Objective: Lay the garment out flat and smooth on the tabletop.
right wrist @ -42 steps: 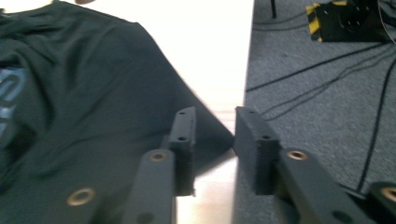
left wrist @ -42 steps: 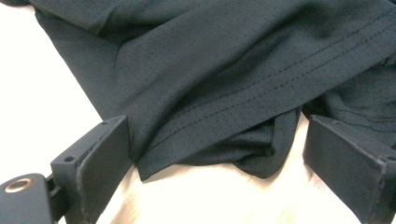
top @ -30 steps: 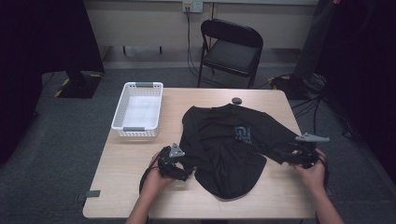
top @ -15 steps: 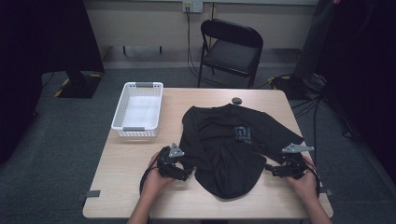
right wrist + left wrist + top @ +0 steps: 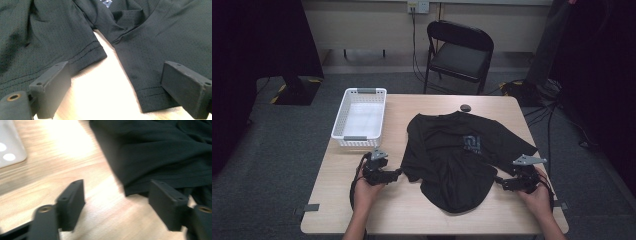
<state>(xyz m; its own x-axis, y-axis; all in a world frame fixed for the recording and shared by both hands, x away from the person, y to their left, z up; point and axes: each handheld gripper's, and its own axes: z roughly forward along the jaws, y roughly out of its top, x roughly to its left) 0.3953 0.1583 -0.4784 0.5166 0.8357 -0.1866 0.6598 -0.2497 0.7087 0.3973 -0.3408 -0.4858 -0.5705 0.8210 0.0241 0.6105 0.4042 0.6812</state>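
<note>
Beside the black shirt (image 5: 457, 155), both tongs agape.

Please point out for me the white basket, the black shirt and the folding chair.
white basket (image 5: 344, 134): high view, near rim.
black shirt (image 5: 447, 160): high view, middle of the cloth.
folding chair (image 5: 459, 62): high view, seat.

The left gripper view is blurred by motion, so the weave of the black shirt (image 5: 160, 152) is not readable there. The white basket (image 5: 10, 145) is cut by the left edge and only a corner shows. In the high view the print on the shirt's chest is too small to read, and the small dark object (image 5: 466, 107) near the table's far edge is too small to identify.
</note>
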